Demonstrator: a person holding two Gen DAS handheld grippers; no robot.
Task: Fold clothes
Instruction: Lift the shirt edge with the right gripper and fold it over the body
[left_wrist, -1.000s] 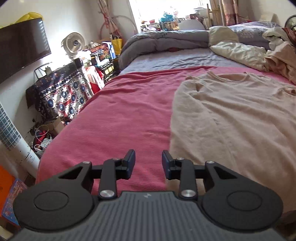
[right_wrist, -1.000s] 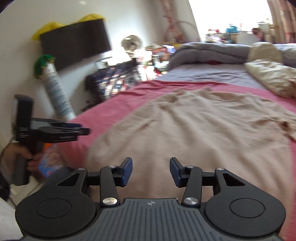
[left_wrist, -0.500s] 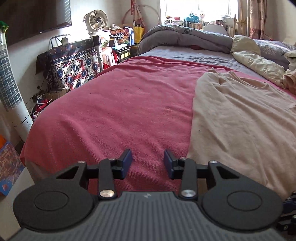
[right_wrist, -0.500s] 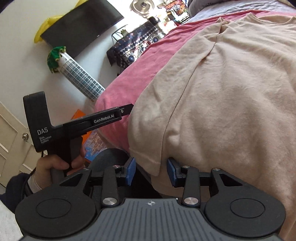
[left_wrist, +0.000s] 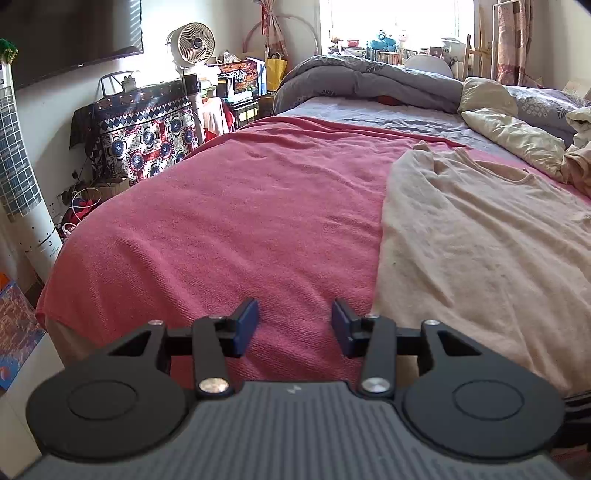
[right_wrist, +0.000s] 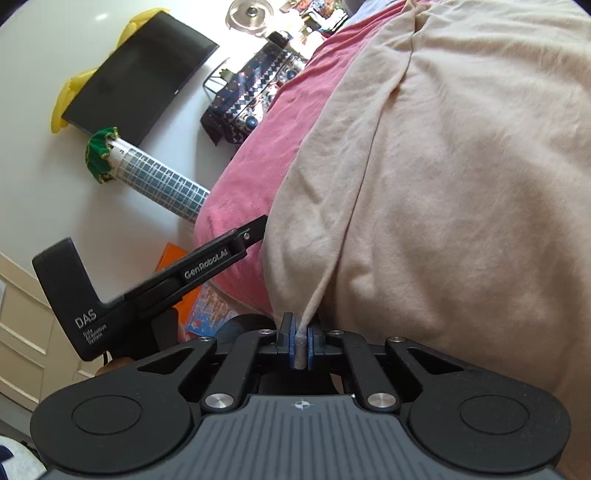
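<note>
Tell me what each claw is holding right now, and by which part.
The right claw is shut on the beige shirt, pinching its bottom hem near the corner. The left claw is open over the pink blanket, holding nothing.

Left gripper (left_wrist: 294, 323): jaws spread wide, blue pads facing each other, nothing between them; held level above the near edge of the bed (left_wrist: 240, 221), pointing along it. Right gripper (right_wrist: 300, 345): jaws closed, pads pinching a fold at the shirt (right_wrist: 461, 184) hem; it sits at the same near edge, tilted in roll. The left gripper (right_wrist: 155, 284) lies just to its left, fingers aimed at the bed; the hand on its handle is mostly hidden.
</note>
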